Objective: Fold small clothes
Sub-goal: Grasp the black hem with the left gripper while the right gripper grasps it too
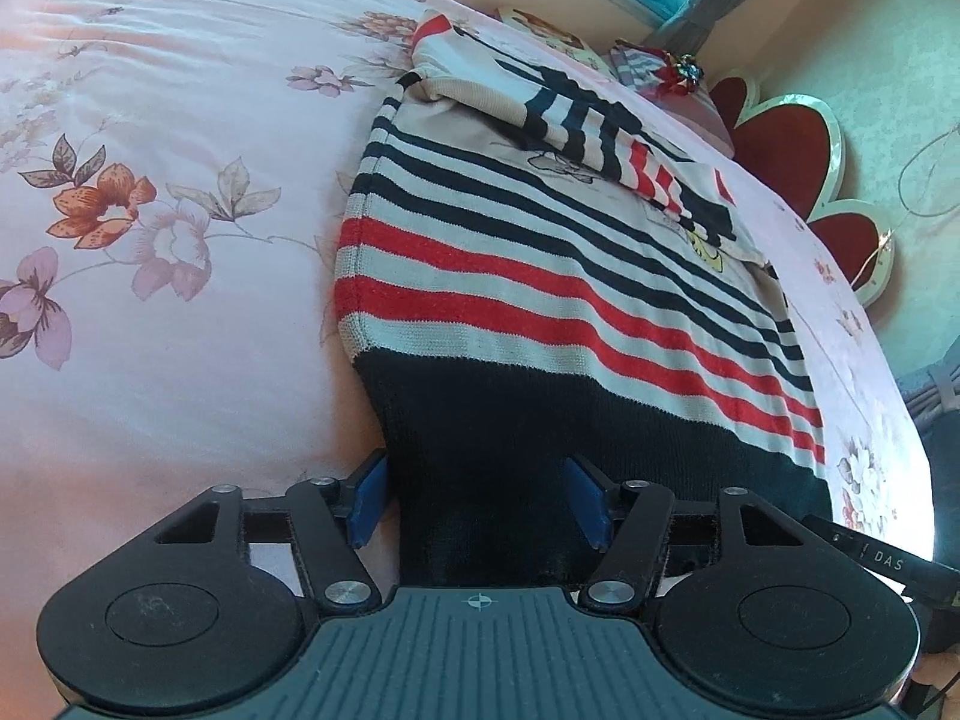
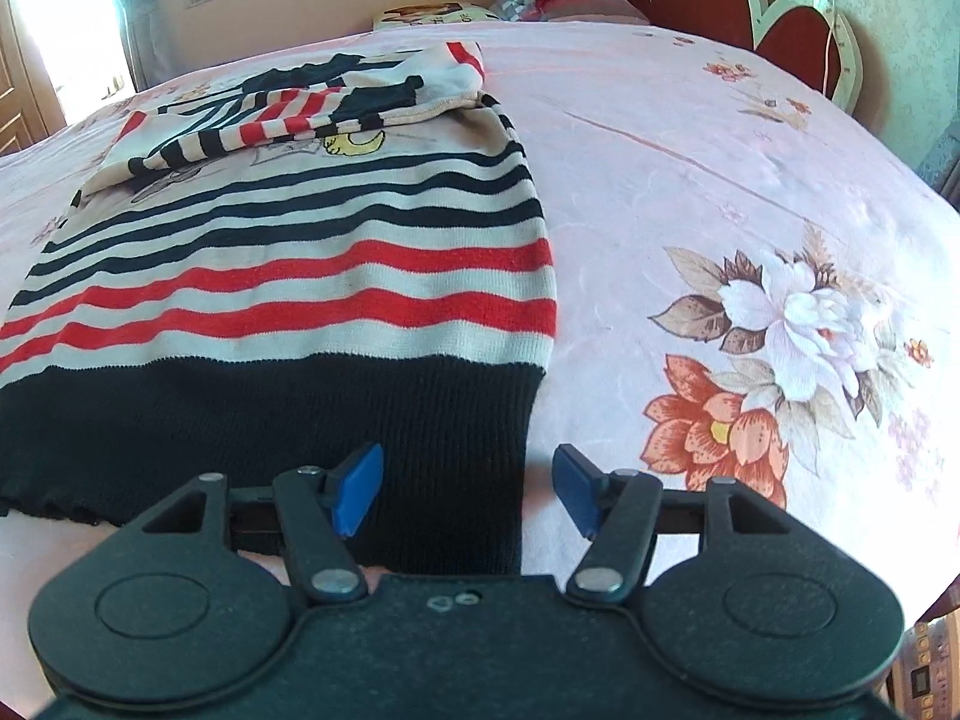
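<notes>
With both my left gripper and right gripper fingers apart astride the striped sweater's dark hem on the bed, I risk pinching bedsheet too, or slack knit slipping free.

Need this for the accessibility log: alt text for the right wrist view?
The open right gripper straddles the right corner of a striped sweater's black hem, blue pads on either side. The sweater lies on a pink floral bedsheet, sleeves folded across its chest.
</notes>
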`<state>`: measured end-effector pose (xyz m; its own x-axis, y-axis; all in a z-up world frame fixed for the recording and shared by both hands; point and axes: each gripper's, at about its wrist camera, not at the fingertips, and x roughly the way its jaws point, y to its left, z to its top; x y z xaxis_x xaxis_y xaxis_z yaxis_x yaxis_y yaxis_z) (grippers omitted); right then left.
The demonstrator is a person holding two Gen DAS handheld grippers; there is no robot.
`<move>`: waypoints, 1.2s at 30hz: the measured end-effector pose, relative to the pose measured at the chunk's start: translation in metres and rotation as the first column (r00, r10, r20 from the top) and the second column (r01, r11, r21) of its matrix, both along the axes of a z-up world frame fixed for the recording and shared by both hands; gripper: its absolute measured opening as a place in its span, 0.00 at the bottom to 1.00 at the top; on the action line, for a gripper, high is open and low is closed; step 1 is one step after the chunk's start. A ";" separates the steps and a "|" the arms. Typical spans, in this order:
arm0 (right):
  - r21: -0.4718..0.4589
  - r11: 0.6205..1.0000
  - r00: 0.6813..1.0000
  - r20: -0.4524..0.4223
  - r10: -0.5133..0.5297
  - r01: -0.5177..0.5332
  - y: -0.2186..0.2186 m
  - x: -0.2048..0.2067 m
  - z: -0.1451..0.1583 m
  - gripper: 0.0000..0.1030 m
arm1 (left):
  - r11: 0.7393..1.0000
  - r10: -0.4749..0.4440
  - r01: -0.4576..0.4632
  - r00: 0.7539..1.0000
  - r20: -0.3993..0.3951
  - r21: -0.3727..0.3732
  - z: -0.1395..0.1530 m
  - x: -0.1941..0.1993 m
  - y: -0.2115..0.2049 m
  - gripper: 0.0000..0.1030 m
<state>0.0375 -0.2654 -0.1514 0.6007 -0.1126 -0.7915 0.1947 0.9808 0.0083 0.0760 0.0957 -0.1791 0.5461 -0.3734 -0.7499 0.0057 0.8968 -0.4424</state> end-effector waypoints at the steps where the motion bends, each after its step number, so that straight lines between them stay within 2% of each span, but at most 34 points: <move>1: 0.013 1.000 1.000 0.001 -0.001 0.001 0.000 -0.001 0.000 0.60 | 1.000 0.007 -0.007 1.000 -0.002 -0.009 0.000 0.001 0.000 0.62; 8: 0.069 0.998 1.000 0.000 0.000 0.000 -0.001 0.002 0.000 0.61 | 0.990 0.007 -0.014 0.999 -0.049 -0.141 -0.005 0.001 0.010 0.62; 9: 0.066 0.998 1.000 -0.002 -0.001 0.001 -0.003 0.001 0.000 0.59 | 0.990 -0.001 -0.006 0.999 -0.048 -0.139 -0.006 0.000 0.011 0.61; 11: 0.057 0.998 1.000 -0.006 -0.009 0.009 -0.007 0.001 -0.001 0.59 | 0.992 -0.010 0.004 0.999 -0.049 -0.129 -0.007 0.000 0.012 0.53; 15: 0.070 0.998 1.000 -0.023 0.005 -0.003 -0.007 0.007 -0.004 0.58 | 0.992 -0.014 0.009 0.999 -0.045 -0.122 -0.006 0.003 0.007 0.52; 17: 0.082 0.997 1.000 -0.026 0.016 -0.014 -0.006 0.008 -0.002 0.48 | 0.995 -0.034 0.030 0.999 -0.036 -0.099 -0.005 0.005 0.002 0.31; 18: 0.094 0.995 0.999 -0.029 0.026 -0.023 -0.006 0.009 -0.001 0.37 | 0.995 -0.046 0.042 0.998 -0.046 -0.093 -0.006 0.007 0.000 0.16; 19: 0.100 0.995 0.999 -0.033 0.030 -0.027 -0.007 0.009 -0.001 0.28 | 0.995 -0.049 0.045 0.998 -0.050 -0.086 -0.008 0.008 -0.001 0.16; 21: 0.121 0.992 0.999 -0.034 0.032 -0.027 -0.010 0.010 -0.001 0.23 | 0.996 -0.068 0.066 0.997 -0.037 -0.052 -0.006 0.009 -0.006 0.16; 22: 0.134 0.991 0.999 -0.034 0.029 -0.025 -0.012 0.010 -0.001 0.17 | 0.996 -0.080 0.079 0.996 -0.032 -0.032 -0.004 0.010 -0.009 0.16; 24: 0.195 0.981 0.999 -0.025 0.024 -0.019 -0.016 0.011 0.002 0.11 | 0.995 -0.103 0.104 0.994 -0.025 0.004 0.000 0.012 -0.014 0.16; 28: 0.255 0.966 0.999 0.013 0.037 -0.039 -0.016 0.011 0.006 0.10 | 0.988 -0.137 0.136 0.991 0.008 0.076 0.008 0.017 -0.023 0.16; 30: 0.301 0.953 0.999 0.033 0.035 -0.044 -0.020 0.014 0.008 0.10 | 0.987 -0.135 0.133 0.991 0.022 0.085 0.014 0.019 -0.024 0.16; 36: 0.354 0.932 0.993 0.112 0.034 -0.072 -0.024 0.031 0.028 0.10 | 0.981 -0.158 0.144 0.982 0.109 0.128 0.039 0.033 -0.032 0.16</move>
